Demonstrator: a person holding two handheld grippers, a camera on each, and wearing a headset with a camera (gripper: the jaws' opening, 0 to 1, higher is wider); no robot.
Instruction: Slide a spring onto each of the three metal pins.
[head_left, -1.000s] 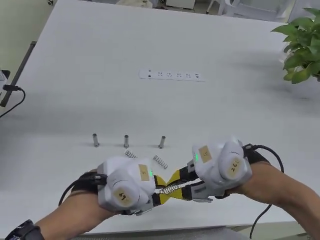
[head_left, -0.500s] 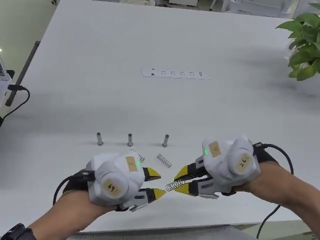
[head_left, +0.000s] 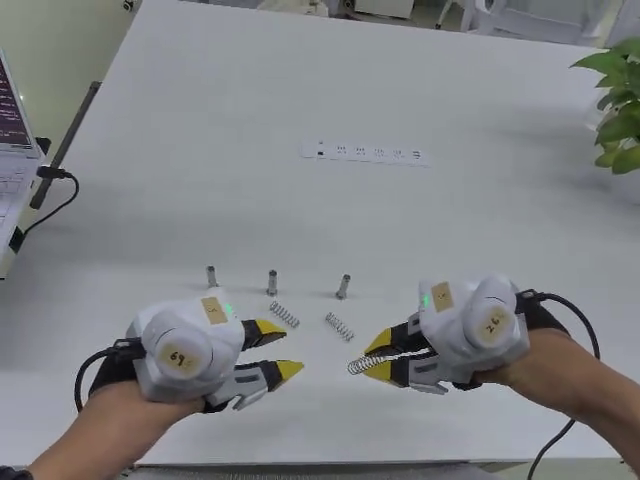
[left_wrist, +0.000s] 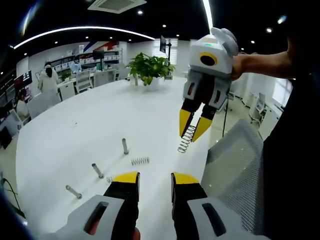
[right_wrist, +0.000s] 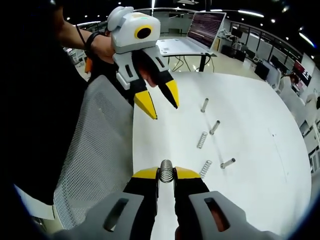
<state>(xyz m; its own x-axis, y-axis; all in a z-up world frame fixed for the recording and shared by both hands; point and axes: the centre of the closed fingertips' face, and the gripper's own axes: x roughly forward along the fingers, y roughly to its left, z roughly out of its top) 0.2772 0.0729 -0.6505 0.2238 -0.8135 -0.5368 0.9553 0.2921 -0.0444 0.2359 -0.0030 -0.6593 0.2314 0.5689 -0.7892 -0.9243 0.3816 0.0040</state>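
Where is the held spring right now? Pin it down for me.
In the head view the spring sticks out of the shut jaws of the right gripper, closer to the camera than a loose spring and the rightmost pin.

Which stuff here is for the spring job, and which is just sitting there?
For the job:
- three metal pins
- two loose springs
- held spring, pinched in the right gripper
- left gripper, open

Just lying about:
- power strip
- laptop
- plant
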